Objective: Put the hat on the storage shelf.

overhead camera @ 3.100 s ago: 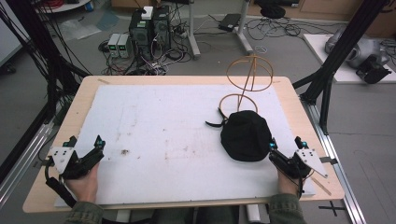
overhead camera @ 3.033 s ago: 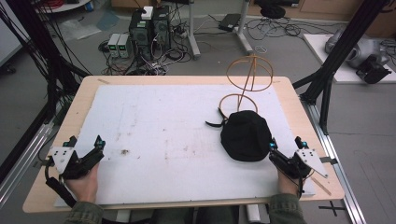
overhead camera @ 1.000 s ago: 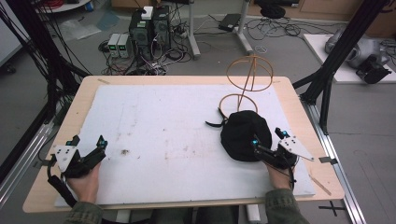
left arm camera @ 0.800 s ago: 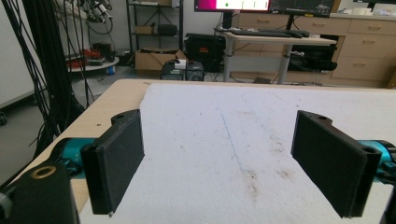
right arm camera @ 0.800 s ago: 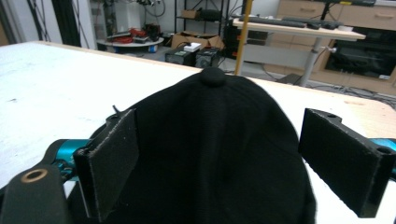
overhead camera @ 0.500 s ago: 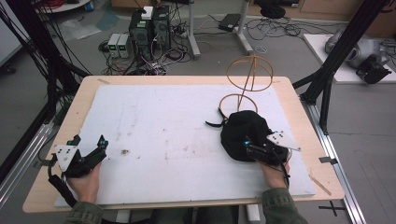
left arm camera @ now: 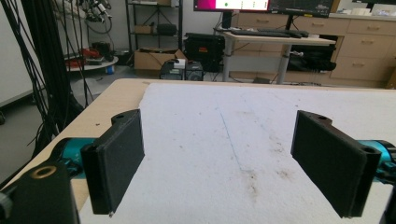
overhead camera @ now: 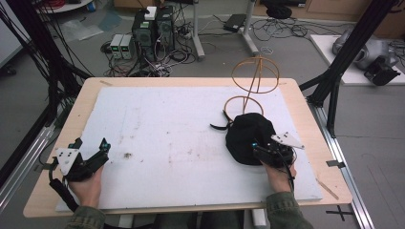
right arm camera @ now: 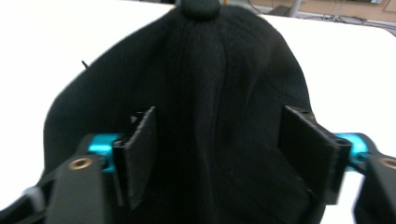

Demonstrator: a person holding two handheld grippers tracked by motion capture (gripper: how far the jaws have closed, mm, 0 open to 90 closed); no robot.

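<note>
A black cap lies on the right part of the white foam board, just in front of a wire hat stand. My right gripper sits low on the cap's near side. In the right gripper view the crown of the cap bulges up between the two pads, and my right gripper is open around it; its jaws have just been closing. My left gripper rests at the board's near left corner. It stands wide open with nothing between its pads.
The board covers most of a wooden table. A black strap trails from the cap's left side. Black frame posts rise at the table's right. Computers and cables sit on the floor beyond the far edge.
My right gripper moved left from the board's right edge onto the cap's near side, and its jaws narrowed around the crown. The left gripper kept still.
</note>
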